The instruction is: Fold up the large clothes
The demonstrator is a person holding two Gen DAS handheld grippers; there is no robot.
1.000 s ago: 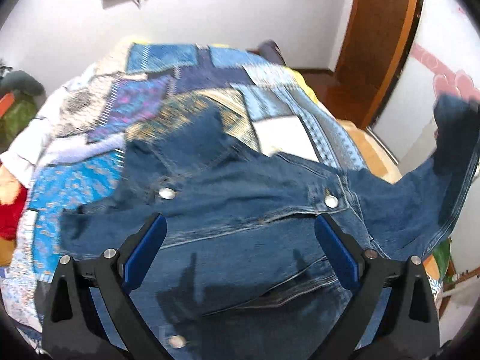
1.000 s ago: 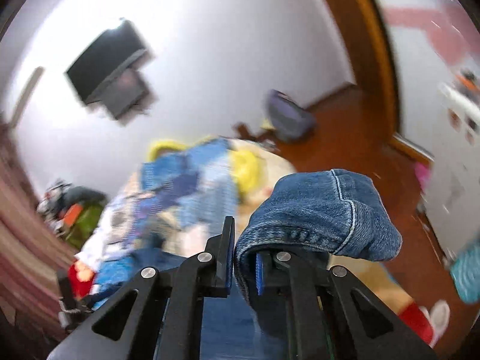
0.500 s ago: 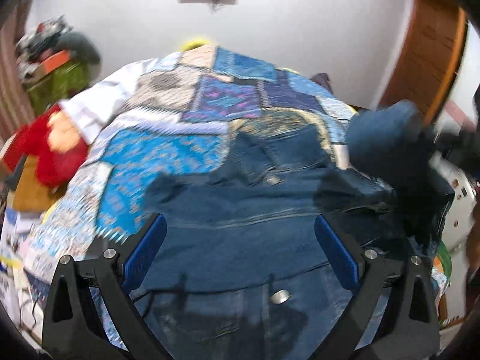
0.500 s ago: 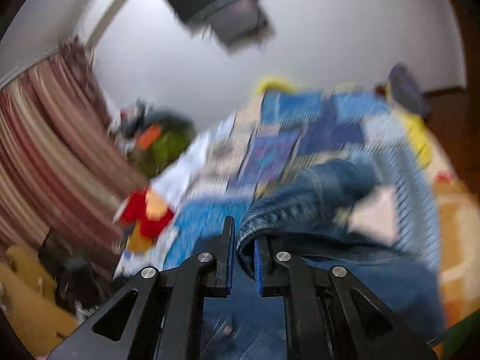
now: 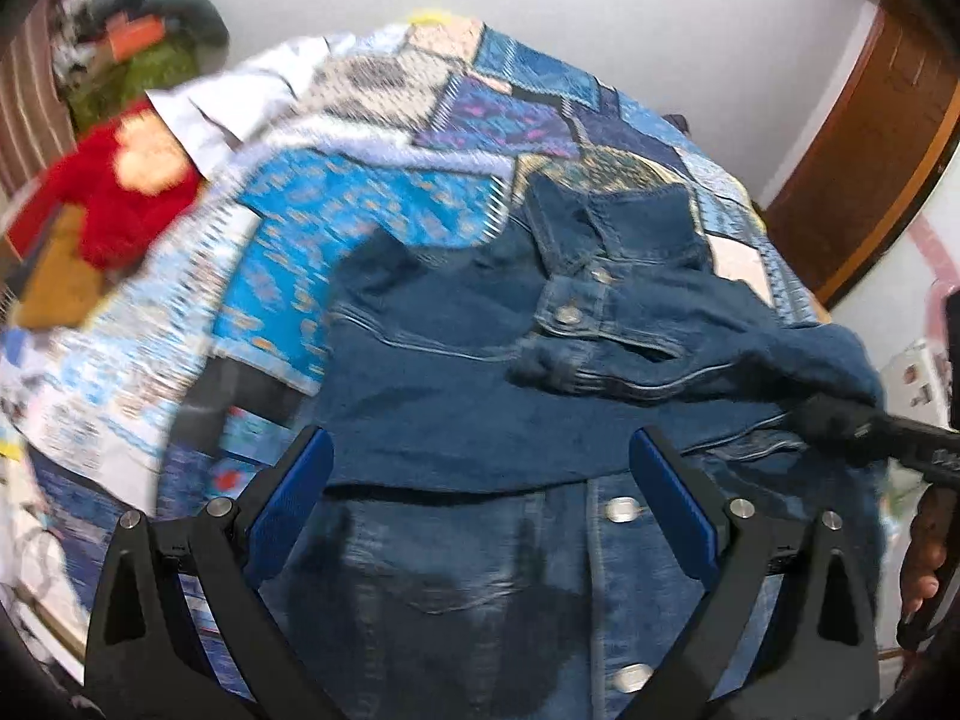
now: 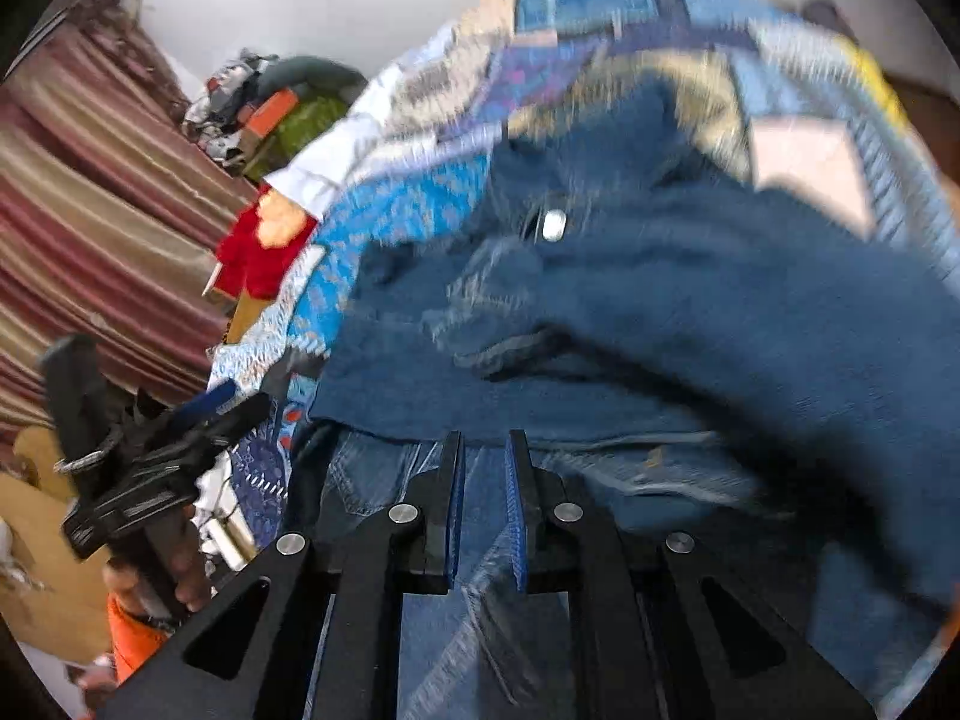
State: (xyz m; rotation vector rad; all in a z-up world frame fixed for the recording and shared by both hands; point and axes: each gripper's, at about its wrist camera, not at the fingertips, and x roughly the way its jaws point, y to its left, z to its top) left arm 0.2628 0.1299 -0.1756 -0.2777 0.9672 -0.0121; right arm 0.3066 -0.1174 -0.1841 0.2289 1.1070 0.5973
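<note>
Underneath, patchwork quilt (image 5: 372,222) beneath denim jacket (image 5: 480,396); left gripper (image 5: 480,504) wide, right gripper (image 6: 483,510) seemingly pinching denim.

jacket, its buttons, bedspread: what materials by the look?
Jacket: blue denim, matte, with pale contrast stitching along seams. Buttons: likely metal, given the silvery shine. Bedspread: printed patchwork fabric, probably cotton, though blur hides the weave.

Blue denim jacket (image 5: 480,396) lies rumpled, sleeve folded across.
</note>
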